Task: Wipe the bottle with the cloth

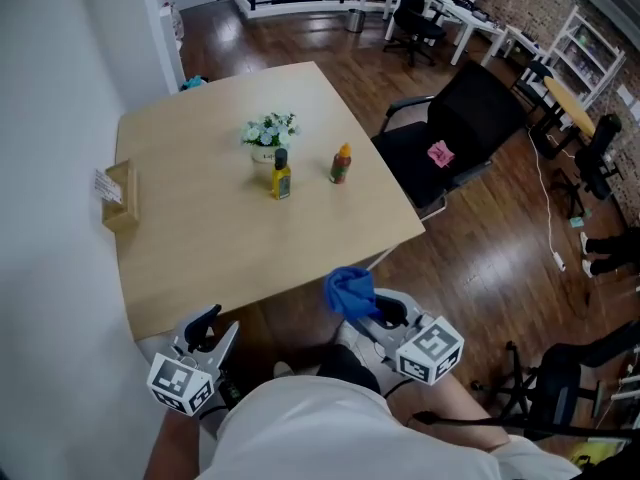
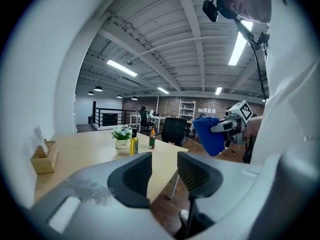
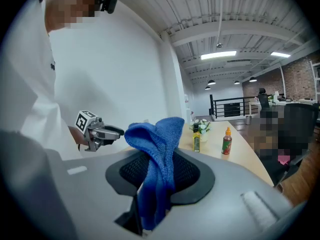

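Two bottles stand near the middle of the wooden table [image 1: 200, 238]: a yellow bottle [image 1: 281, 174] with a dark cap and a small red bottle [image 1: 341, 164] with an orange cap. Both also show far off as the yellow bottle [image 3: 196, 141] and red bottle [image 3: 227, 141]. My right gripper [image 1: 365, 308] is off the table's near edge, shut on a blue cloth [image 1: 348, 290] that bunches above the jaws and hangs between them [image 3: 157, 149]. My left gripper [image 1: 215, 330] is at the near left corner, jaws a little apart with nothing between them [image 2: 164, 159].
A white pot of flowers [image 1: 269, 133] stands just behind the yellow bottle. A wooden card holder [image 1: 120, 196] sits at the table's left edge by the white wall. A black office chair [image 1: 470, 118] with a pink item [image 1: 440, 153] stands to the table's right.
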### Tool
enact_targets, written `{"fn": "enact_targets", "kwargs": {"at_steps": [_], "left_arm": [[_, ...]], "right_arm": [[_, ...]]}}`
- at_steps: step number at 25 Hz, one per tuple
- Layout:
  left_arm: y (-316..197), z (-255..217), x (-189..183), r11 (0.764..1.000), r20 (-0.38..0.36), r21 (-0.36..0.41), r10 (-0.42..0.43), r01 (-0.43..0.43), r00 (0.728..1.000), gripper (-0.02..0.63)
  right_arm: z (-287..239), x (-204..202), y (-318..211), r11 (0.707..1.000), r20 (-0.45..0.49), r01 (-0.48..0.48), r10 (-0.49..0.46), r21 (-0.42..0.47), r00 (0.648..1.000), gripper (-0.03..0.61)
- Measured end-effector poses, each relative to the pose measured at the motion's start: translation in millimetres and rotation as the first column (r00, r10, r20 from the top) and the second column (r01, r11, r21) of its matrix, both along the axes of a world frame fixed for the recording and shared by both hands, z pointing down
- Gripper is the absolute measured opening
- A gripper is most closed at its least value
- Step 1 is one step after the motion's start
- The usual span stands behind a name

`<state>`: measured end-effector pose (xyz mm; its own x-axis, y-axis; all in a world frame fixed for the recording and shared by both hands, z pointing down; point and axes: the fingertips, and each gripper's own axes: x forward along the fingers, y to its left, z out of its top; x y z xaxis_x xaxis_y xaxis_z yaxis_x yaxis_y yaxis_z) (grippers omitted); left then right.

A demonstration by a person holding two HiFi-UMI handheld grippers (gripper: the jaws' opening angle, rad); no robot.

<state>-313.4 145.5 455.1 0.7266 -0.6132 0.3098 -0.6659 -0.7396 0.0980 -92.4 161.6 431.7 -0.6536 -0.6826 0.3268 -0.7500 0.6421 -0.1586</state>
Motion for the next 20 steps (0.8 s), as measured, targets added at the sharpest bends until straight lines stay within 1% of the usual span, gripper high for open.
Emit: {"fn": "enact_targets", "kwargs": {"at_steps": [5, 14, 18, 20], "left_arm": [[1.6, -15.3, -3.0, 1.000, -0.034, 0.023, -0.016, 0.017, 0.999, 0.169], [4.8, -24.2, 16.0, 0.997, -0.066, 0.032, 0.065, -0.063, 0.996, 0.169], [3.0, -32.4, 20.7, 0.998, -0.118, 0.024, 0.057, -0.054, 0.991, 0.169], [4.3, -31.7, 21.5, 0.998, -0.121, 0.024, 0.060, -0.058, 0.991, 0.169]], "right_arm": [[-8.2, -0.6, 13.5, 1.000, -0.008, 0.001, 0.000, 0.012, 1.000, 0.124], [-15.4, -2.5, 16.4, 0.999, 0.001, -0.020, 0.019, 0.028, 1.000, 0.126], [-16.2, -9.2, 18.8, 0.999, -0.009, -0.004, 0.004, 0.035, 1.000, 0.126], [-16.6, -13.3, 18.3, 0.999, -0.010, 0.005, -0.005, 0.041, 1.000, 0.126]]}}
